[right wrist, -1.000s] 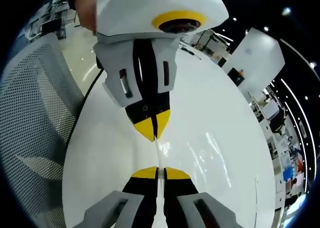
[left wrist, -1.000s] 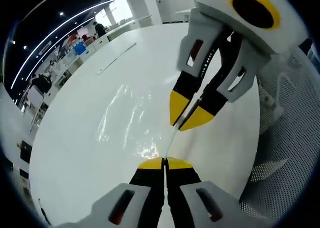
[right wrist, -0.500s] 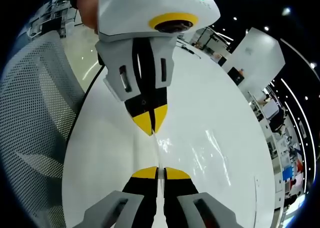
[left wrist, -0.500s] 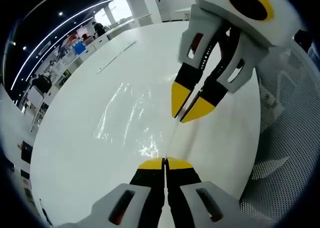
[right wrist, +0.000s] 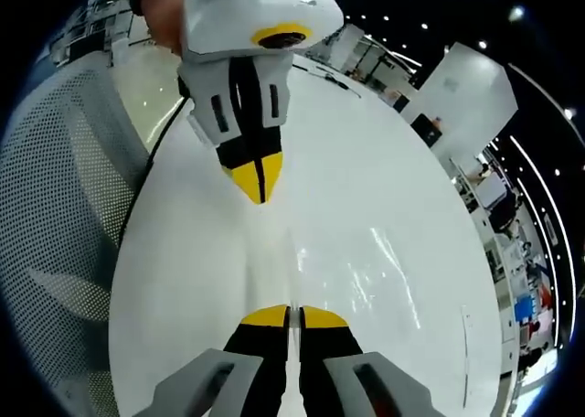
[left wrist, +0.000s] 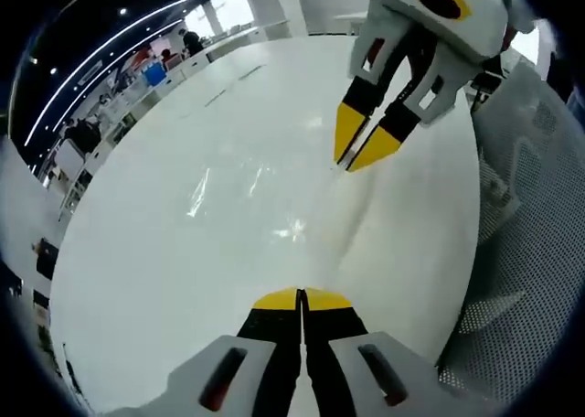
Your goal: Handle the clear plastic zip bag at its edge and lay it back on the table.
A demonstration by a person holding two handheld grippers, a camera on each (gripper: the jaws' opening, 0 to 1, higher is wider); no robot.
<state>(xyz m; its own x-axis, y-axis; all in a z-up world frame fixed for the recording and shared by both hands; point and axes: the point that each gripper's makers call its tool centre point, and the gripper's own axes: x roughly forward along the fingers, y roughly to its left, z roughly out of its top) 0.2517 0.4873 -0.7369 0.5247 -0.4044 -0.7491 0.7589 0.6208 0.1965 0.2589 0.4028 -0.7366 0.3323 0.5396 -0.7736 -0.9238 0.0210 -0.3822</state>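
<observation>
Two grippers pinch one edge of the clear plastic zip bag (left wrist: 265,207), which is stretched between them above the white table (left wrist: 137,280), near its chair-side edge. Left gripper (left wrist: 301,296) and right gripper (right wrist: 289,313) both appear clamped on that edge. To lay it flat, lower both together, keeping the edge taut, then release.

My zip bag (left wrist: 274,207) of clear, glossy, crinkled plastic film, smooth glossy white table (left wrist: 164,280), white perforated mesh chair back (right wrist: 64,207), matt black-and-yellow gripper fingertips (left wrist: 279,300).
</observation>
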